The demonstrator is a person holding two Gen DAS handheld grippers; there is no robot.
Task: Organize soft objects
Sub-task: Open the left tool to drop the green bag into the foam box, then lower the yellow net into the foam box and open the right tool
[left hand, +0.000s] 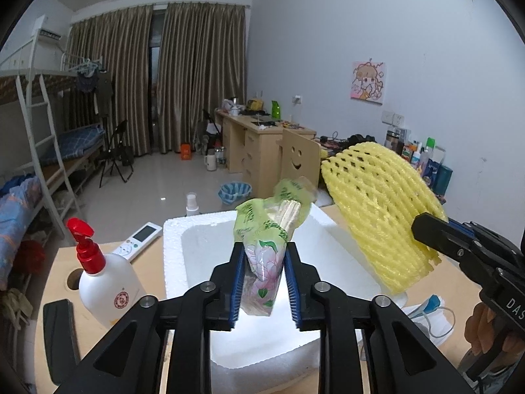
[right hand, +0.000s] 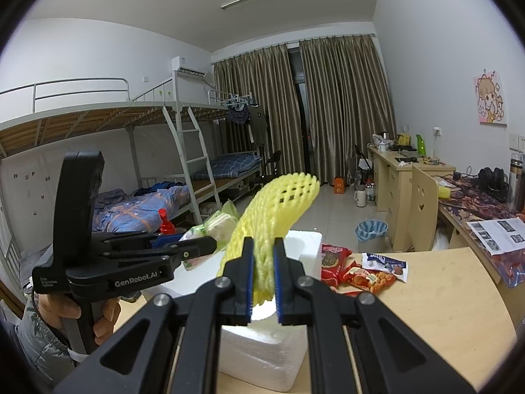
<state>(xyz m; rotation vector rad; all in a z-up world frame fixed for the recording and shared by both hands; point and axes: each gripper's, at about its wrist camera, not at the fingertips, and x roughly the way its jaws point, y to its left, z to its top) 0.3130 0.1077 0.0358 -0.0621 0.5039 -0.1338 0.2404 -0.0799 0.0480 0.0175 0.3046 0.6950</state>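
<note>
Left tongs (left hand: 264, 274) pinching flowered tissue pack (left hand: 262, 262) — right tongs (right hand: 264, 272) clamped on yellow foam net (right hand: 279, 210) — both above foam box (left hand: 183, 229).

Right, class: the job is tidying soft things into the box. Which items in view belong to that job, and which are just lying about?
Part of the job:
- tissue pack, gripped by the left gripper
- yellow foam net, gripped by the right gripper
- white foam box, below both

Just lying about:
- spray bottle
- remote control
- snack packets
- face mask

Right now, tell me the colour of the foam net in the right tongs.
Yellow foam net, clearest in the left wrist view.
</note>
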